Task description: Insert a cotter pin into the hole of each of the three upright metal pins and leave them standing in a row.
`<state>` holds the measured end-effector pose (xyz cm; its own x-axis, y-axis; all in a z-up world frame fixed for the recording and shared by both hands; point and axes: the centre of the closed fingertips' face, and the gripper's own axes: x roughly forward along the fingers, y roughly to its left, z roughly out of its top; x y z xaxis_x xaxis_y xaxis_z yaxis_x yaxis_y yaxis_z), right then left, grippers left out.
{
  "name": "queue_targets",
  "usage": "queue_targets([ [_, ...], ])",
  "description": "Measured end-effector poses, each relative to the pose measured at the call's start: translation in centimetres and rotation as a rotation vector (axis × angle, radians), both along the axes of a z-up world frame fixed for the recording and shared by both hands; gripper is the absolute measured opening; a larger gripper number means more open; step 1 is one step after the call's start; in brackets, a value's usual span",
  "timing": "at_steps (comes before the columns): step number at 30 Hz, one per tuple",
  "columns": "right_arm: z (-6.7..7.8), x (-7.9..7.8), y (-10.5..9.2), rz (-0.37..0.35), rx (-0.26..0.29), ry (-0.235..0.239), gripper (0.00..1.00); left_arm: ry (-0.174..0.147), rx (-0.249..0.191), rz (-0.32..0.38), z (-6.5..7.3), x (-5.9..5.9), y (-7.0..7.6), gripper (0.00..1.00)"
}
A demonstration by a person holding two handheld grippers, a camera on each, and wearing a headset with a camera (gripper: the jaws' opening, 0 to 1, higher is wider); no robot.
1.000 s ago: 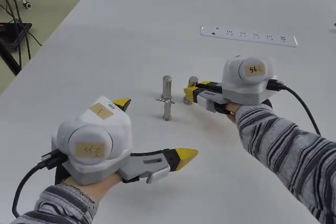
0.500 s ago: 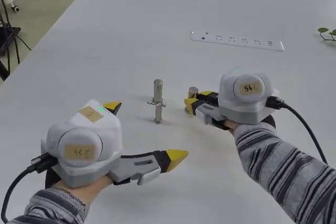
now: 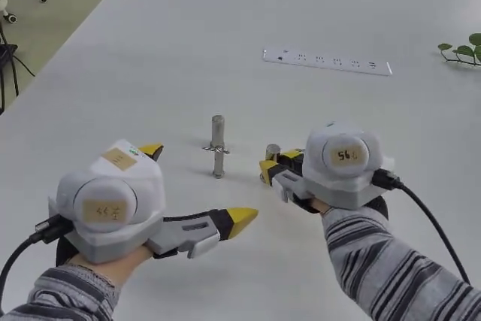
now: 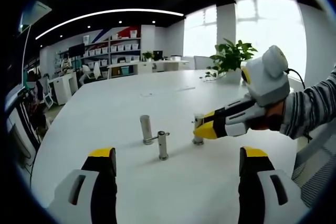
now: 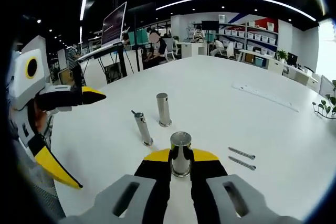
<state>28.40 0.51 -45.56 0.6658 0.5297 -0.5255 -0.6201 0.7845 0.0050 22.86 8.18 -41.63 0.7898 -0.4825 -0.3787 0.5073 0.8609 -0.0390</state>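
Two upright metal pins stand mid-table: the far pin (image 3: pixel 218 127) (image 5: pixel 163 109) and the near pin (image 3: pixel 219 165) (image 5: pixel 143 128), which has a cotter pin (image 3: pixel 213 148) (image 4: pixel 152 139) across it. My right gripper (image 3: pixel 269 169) (image 5: pixel 180 161) is shut on a third upright metal pin (image 3: pixel 272 152) (image 5: pixel 180 150) to their right, low at the table. Beyond it, two loose cotter pins (image 5: pixel 242 157) lie on the table. My left gripper (image 3: pixel 197 183) (image 4: pixel 178 153) is open wide, nearer me than the pins, with nothing between its fingers.
A white power strip (image 3: pixel 327 61) lies across the far side of the white table (image 3: pixel 150 58). Plant leaves (image 3: pixel 462 46) show at the far right edge. Office furniture and people stand well beyond the table.
The head camera has shifted. My right gripper, still shut on its pin, has drawn back toward me and a little away from the two standing pins. The left gripper stays open.
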Motion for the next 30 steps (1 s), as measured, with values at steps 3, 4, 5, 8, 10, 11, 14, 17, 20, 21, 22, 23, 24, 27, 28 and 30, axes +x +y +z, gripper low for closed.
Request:
queue_targets([
  [3,-0.2,-0.4,0.0,-0.001,-0.002,0.003,0.08,0.0,0.005,-0.001,0.0,0.0,0.0,0.96],
  [4,-0.3,-0.6,0.0,-0.004,-0.003,0.005,0.08,0.001,0.003,-0.001,0.0,0.0,0.0,0.96],
  [5,-0.3,-0.7,0.0,-0.009,0.0,0.008,0.08,0.0,0.002,-0.001,0.0,0.0,0.0,0.96],
  [8,-0.5,-1.1,0.0,-0.026,0.014,0.021,0.08,-0.001,0.002,-0.001,0.0,0.1,0.0,0.96],
  [10,-0.7,-1.4,-0.1,-0.035,0.016,0.025,0.08,0.0,0.003,-0.002,0.0,0.1,0.0,0.96],
  [11,-0.7,-1.5,-0.1,-0.039,0.018,0.029,0.08,-0.001,0.002,-0.002,0.0,0.1,0.0,0.96],
  [14,-1.1,-2.1,-0.1,-0.043,0.012,0.035,0.08,-0.002,0.002,-0.004,0.0,0.1,-0.1,0.96],
  [17,-1.1,-2.3,0.0,-0.046,-0.002,0.013,0.08,-0.001,-0.001,-0.007,0.0,0.1,-0.1,0.96],
  [20,-1.1,-2.4,-0.2,-0.07,0.005,0.018,0.08,-0.003,0.003,-0.011,0.0,0.0,-0.2,0.96],
  [21,-1.1,-2.5,-0.2,-0.068,-0.011,0.011,0.08,-0.004,0.001,-0.013,0.0,0.0,-0.3,0.95],
  [22,-1.1,-2.6,-0.2,-0.073,-0.019,0.005,0.08,-0.004,0.002,-0.014,0.0,0.0,-0.3,0.95],
  [23,-1.1,-2.7,-0.2,-0.078,-0.015,0.008,0.08,-0.004,0.002,-0.015,0.0,0.0,-0.3,0.95],
  [24,-1.1,-2.7,-0.2,-0.089,-0.007,0.012,0.08,-0.004,0.003,-0.015,0.0,0.0,-0.3,0.95],
  [27,-1.1,-2.7,-0.2,-0.101,-0.011,0.011,0.08,-0.005,0.007,-0.017,0.0,0.1,-0.3,0.95],
  [28,-1.1,-2.7,-0.3,-0.104,-0.012,0.011,0.08,-0.005,0.007,-0.017,0.0,0.1,-0.3,0.95],
  [30,-1.1,-2.8,-0.3,-0.113,-0.014,0.013,0.08,-0.007,0.008,-0.019,0.1,0.1,-0.3,0.95],
])
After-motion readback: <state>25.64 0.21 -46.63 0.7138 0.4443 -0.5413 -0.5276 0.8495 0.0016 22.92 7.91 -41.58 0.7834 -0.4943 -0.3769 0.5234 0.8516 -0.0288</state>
